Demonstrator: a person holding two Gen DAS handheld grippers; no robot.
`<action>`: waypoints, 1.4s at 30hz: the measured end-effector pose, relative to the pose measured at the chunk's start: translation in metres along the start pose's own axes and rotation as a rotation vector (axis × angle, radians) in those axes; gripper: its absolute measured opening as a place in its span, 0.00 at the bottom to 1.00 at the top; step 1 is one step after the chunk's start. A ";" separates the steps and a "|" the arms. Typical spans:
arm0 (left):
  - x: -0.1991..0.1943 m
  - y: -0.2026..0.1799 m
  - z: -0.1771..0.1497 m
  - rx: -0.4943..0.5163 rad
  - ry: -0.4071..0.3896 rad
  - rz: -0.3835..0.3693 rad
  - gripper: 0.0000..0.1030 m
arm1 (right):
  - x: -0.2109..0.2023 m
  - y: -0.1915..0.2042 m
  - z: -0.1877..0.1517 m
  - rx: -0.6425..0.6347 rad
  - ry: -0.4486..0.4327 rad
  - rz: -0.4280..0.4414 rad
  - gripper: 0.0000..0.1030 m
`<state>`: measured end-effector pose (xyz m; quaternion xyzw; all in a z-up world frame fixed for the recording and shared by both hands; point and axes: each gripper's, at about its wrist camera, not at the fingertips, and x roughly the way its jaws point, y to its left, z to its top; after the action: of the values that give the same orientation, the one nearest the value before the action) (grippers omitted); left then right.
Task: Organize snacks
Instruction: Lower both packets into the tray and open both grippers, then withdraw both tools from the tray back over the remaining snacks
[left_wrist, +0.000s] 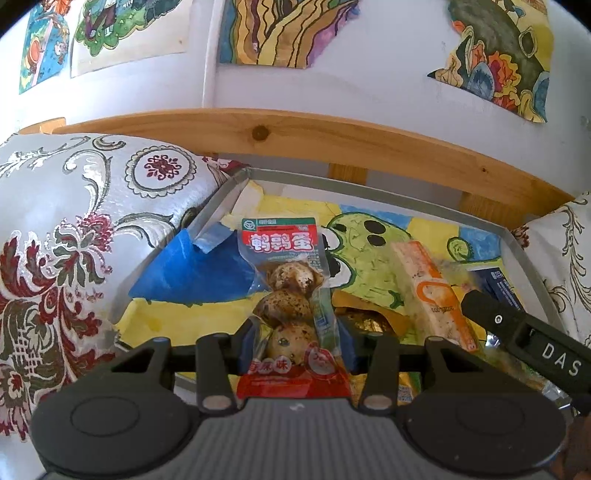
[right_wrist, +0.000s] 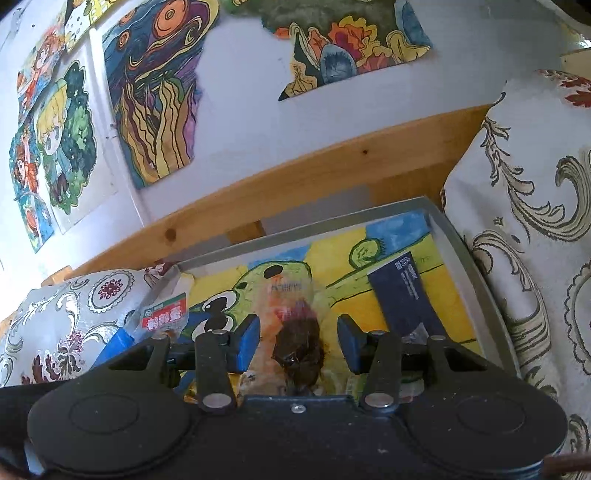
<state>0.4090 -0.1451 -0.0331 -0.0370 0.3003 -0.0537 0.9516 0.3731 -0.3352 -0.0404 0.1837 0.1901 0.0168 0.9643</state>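
Tray: grey metal rim (left_wrist: 524, 254) around a painted sheet, set between two patterned cushions (left_wrist: 66, 236), with a wooden rail (left_wrist: 332, 144) behind it.
Left tongs (left_wrist: 297, 347): clamped on the lower part of the egg packet (left_wrist: 291, 291), which stands upright above the tray; three speckled eggs show through its clear middle.
Right tongs (right_wrist: 299, 341): spread wide, blue pads (right_wrist: 249, 341) well apart, nothing between them touching either pad.
Dark snack (right_wrist: 301, 345): in a clear wrapper, lying on the tray below the gap of the right tongs.
Orange-and-white bar (left_wrist: 432, 291): lying in the tray's right half, near the right tongs' black finger.
Dark blue packet (right_wrist: 404, 295): flat by the tray's right wall.
Wall: coloured drawings (right_wrist: 159, 96) stuck up.
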 end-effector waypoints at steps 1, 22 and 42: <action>0.000 0.000 0.000 -0.001 0.002 0.001 0.51 | 0.000 0.000 0.000 0.002 -0.003 0.000 0.49; -0.082 0.021 0.014 -0.152 -0.214 0.023 0.99 | -0.079 -0.007 0.034 -0.006 -0.152 -0.032 0.94; -0.205 0.000 -0.038 -0.066 -0.316 -0.056 0.99 | -0.222 0.003 0.008 -0.165 -0.128 -0.131 0.99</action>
<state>0.2204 -0.1215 0.0520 -0.0844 0.1472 -0.0638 0.9834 0.1703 -0.3577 0.0476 0.0915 0.1374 -0.0424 0.9854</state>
